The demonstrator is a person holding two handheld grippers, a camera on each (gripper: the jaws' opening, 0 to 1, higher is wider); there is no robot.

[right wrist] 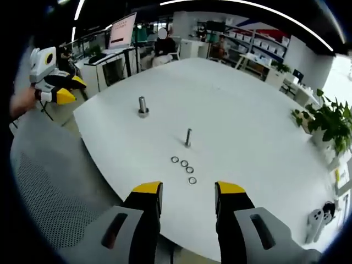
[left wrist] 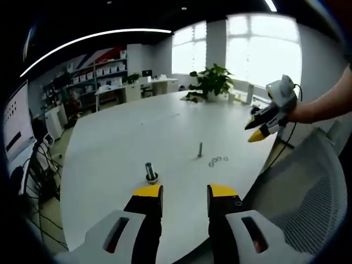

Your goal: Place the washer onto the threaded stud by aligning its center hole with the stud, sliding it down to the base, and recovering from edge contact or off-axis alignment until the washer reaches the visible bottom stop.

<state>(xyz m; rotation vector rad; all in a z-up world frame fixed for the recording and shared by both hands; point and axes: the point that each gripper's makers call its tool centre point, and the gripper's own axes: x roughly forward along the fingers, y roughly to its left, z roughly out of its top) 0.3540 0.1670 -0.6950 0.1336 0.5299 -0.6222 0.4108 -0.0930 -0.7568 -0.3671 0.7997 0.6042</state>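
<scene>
Right gripper view: left gripper (right wrist: pixel 69 89) is off the table's (right wrist: pixel 247 126) edge, its state unclear; beside the stud (right wrist: pixel 188 137) lie four washers (right wrist: pixel 184 169), none threaded. Right gripper (right wrist: pixel 188 192) gapes, empty. Nothing done yet.

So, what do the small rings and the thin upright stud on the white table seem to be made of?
The four small grey rings look like bare metal washers, dull silvery, though too small to be sure. The thin grey upright stud also looks metallic, with a faint sheen. The white table looks smooth and matte.
</scene>
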